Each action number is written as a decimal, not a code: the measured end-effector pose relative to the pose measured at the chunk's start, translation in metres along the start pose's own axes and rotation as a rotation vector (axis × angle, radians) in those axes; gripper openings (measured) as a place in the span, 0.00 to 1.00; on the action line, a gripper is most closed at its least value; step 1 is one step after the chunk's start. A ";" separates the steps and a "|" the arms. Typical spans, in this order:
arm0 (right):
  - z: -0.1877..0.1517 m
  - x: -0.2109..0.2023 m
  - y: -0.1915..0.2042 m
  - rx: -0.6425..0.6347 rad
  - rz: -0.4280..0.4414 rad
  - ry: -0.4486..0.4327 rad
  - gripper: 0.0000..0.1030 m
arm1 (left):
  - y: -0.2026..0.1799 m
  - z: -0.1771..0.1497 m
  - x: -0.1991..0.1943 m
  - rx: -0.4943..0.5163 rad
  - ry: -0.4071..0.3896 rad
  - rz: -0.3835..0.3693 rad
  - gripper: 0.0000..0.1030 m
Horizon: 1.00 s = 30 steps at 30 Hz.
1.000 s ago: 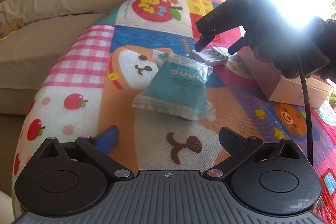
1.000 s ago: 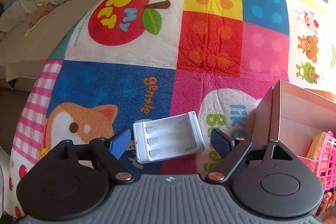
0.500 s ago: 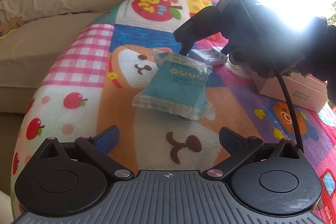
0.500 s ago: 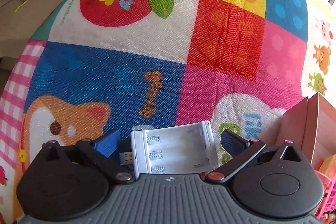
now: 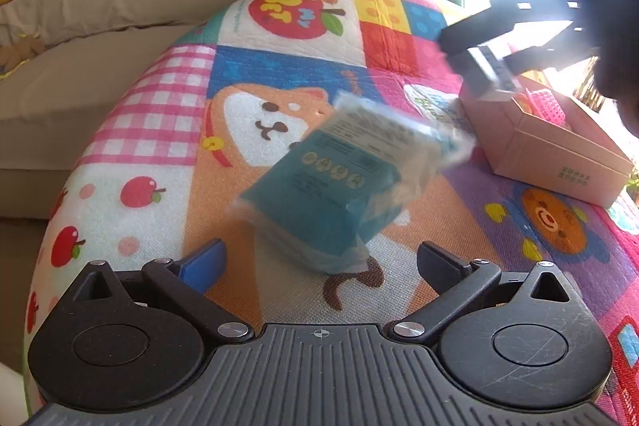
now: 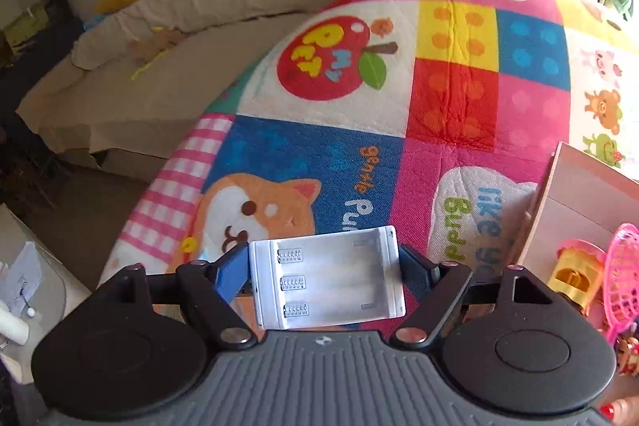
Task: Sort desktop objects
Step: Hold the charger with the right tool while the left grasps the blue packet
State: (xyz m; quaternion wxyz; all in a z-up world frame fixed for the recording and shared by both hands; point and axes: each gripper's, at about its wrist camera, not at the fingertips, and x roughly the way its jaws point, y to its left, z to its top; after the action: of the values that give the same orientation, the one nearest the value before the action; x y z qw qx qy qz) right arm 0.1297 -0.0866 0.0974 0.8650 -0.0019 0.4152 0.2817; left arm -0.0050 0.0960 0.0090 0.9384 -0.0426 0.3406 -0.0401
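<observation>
Left gripper [image 5: 321, 258] stands wide apart with nothing between its blue-padded finger and its black one, held low over the patchwork play mat [image 5: 279, 74] and pointing along it. Just ahead of its fingertips lies a blue tissue pack [image 5: 335, 186] in clear wrap, blurred in the left wrist view, resting on the mat over the printed dog's face and touching neither finger. Farther right on the mat sits an open pink cardboard box [image 5: 559, 154] with a pink mesh toy inside. Right gripper [image 6: 325, 276] is closed on a white battery holder [image 6: 327, 282], one finger pressed against each short end, the three spring contacts facing up toward the camera. From the left wrist view this gripper [image 5: 485, 60] hangs raised above the near corner of the box, backlit by the bright window, the holder carried clear of the mat. In the right wrist view the box wall [image 6: 575, 194] rises at the right edge, with a yellow toy [image 6: 575, 274] beside the pink mesh toy [image 6: 623, 278] inside. A beige sofa [image 6: 199, 38] with plush toys runs behind the mat.
</observation>
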 end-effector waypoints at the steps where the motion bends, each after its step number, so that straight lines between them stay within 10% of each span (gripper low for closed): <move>1: -0.008 -0.019 -0.004 0.001 0.012 -0.024 0.77 | -0.001 0.000 0.000 0.004 0.002 0.003 1.00; 8: -0.091 -0.108 -0.040 0.044 -0.004 -0.058 0.77 | -0.007 0.004 -0.001 0.037 -0.009 0.013 1.00; 13: -0.154 -0.122 -0.052 -0.002 -0.165 -0.060 0.77 | -0.024 0.021 0.004 0.065 -0.004 -0.037 1.00; 21: -0.206 -0.110 -0.061 -0.008 -0.190 -0.025 0.77 | -0.061 0.047 0.010 0.486 -0.114 0.043 1.00; 30: -0.215 -0.106 -0.062 0.092 -0.143 -0.042 0.89 | -0.059 0.042 0.023 0.365 0.054 -0.125 1.00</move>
State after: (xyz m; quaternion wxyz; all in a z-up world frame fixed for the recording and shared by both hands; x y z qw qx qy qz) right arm -0.0466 -0.2412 0.0182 0.8905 0.0140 0.4084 0.1998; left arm 0.0366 0.0369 0.0329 0.9167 0.1084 0.3495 -0.1605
